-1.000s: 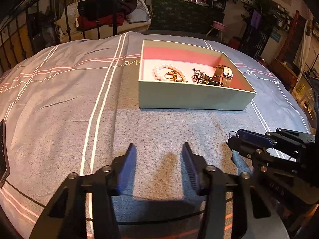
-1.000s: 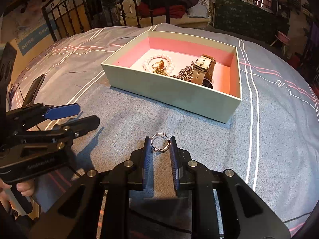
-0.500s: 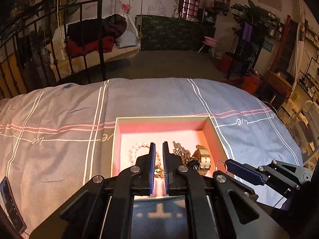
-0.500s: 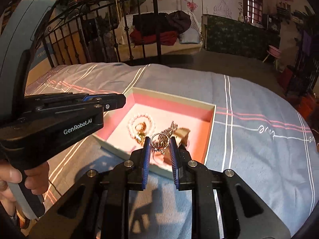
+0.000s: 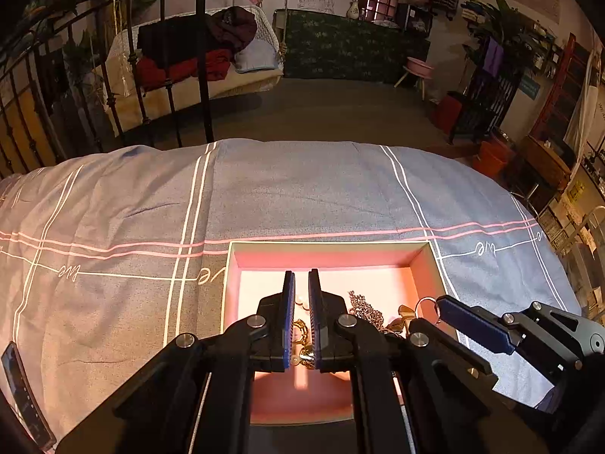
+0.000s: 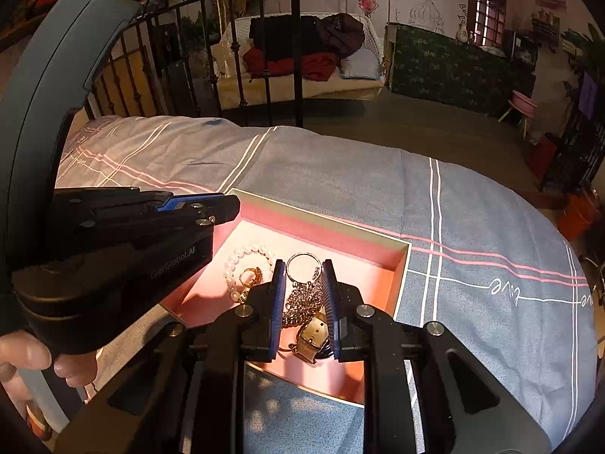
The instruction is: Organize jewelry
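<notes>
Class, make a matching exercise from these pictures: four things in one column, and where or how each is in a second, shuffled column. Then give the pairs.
1. ring
2. pearl bracelet
3. box
4. left tool

A. shut, empty
B. on the striped bedcover
C. lying on the box floor
D. held between the right tool's pads

Pairs: 1-D, 2-C, 3-B, 4-A
</notes>
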`<state>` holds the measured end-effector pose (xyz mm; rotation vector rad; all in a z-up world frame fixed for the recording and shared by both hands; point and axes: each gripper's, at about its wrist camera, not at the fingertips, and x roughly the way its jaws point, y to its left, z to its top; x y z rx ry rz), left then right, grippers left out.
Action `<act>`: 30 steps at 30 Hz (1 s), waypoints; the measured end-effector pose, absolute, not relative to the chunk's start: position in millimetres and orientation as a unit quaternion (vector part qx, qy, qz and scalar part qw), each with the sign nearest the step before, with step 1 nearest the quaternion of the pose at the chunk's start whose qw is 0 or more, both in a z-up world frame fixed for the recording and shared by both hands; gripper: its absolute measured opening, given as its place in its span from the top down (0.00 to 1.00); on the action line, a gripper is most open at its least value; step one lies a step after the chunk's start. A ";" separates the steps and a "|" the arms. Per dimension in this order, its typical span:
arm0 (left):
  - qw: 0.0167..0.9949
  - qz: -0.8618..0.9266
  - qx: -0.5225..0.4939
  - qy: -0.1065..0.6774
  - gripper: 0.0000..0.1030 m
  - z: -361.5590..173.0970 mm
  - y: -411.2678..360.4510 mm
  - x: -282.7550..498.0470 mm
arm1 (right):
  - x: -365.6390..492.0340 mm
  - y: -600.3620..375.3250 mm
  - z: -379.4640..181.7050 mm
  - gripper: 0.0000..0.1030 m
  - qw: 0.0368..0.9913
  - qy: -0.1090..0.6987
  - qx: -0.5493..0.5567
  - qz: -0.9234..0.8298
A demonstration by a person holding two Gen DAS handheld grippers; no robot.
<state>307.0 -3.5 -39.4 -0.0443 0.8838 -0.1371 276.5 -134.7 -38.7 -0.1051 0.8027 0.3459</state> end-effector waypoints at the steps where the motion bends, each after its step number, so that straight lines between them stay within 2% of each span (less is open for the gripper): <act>1: 0.901 -0.066 -0.022 0.428 0.93 -39.8 -3.6 307.8 | 277.3 -133.1 -39.6 0.80 0.903 0.391 -0.053 0.169; 21: 0.893 -0.047 -0.015 0.446 0.93 -48.8 -9.5 322.5 | 272.9 -134.7 -51.1 0.80 0.893 0.411 -0.060 0.174; 22: 0.893 -0.045 -0.016 0.448 0.93 -49.9 -8.2 323.6 | 273.2 -134.9 -51.7 0.74 0.891 0.413 -0.059 0.177; 23: 0.892 -0.041 -0.016 0.450 0.83 -50.2 -7.6 324.3 | 274.1 -134.5 -52.4 0.62 0.889 0.418 -0.058 0.176; 24: 0.891 -0.034 -0.015 0.452 0.68 -50.1 -6.4 325.0 | 273.5 -134.9 -52.1 0.24 0.891 0.417 -0.058 0.172; 25: 0.890 -0.021 -0.014 0.455 0.23 -49.4 -4.6 324.9 | 270.9 -135.2 -50.3 0.06 0.895 0.409 -0.061 0.166; 26: 0.893 -0.010 -0.013 0.450 0.06 -47.3 -2.6 322.8 | 267.1 -134.6 -49.0 0.06 0.900 0.398 -0.065 0.167; 30: 0.899 0.009 0.020 0.437 0.07 -39.0 -3.1 312.8 | 260.9 -134.5 -48.3 0.06 0.901 0.396 -0.067 0.164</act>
